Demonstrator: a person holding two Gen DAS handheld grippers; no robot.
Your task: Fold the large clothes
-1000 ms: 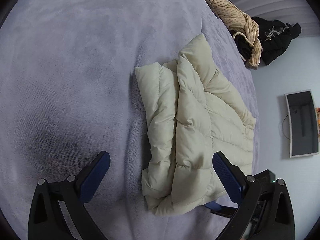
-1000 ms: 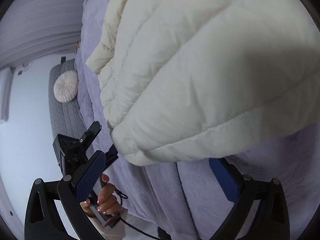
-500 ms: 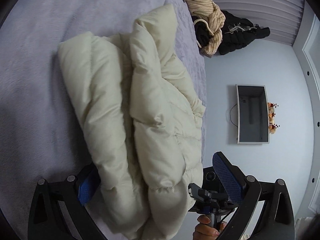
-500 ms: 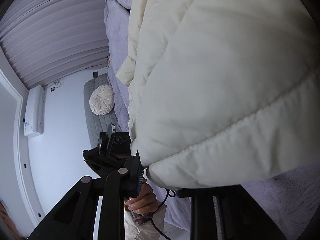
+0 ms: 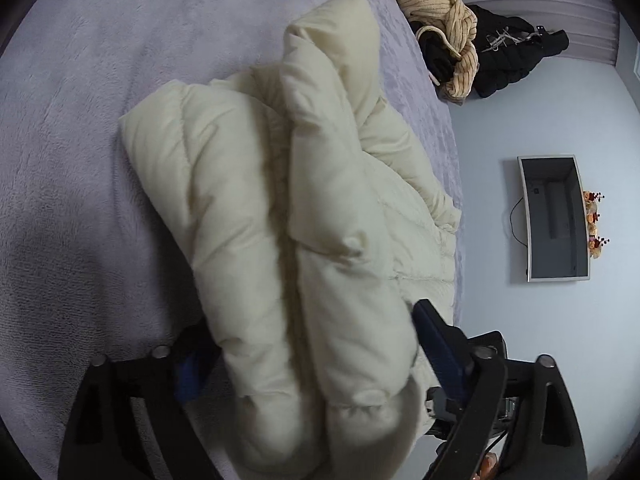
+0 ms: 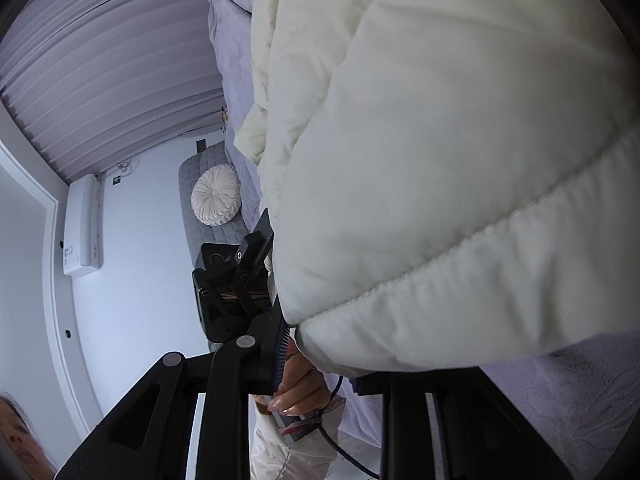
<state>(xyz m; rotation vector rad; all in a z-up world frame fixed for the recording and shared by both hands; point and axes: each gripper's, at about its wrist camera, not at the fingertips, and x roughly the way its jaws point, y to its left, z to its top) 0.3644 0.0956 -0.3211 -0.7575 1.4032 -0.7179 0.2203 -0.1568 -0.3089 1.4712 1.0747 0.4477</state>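
Lavender bed (image 5: 80,120); both grippers (image 5: 308,364) (image 6: 320,368) clamped on cream puffer jacket (image 5: 320,220); round cushion (image 6: 216,195) only rightward.

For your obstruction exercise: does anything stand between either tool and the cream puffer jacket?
Nothing visible does. The left tool already straddles the folded cream puffer jacket on the bed, and the right tool grips its hem.

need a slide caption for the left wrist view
Left tongs clamp the near end of a folded cream puffer jacket on a lavender bedspread.
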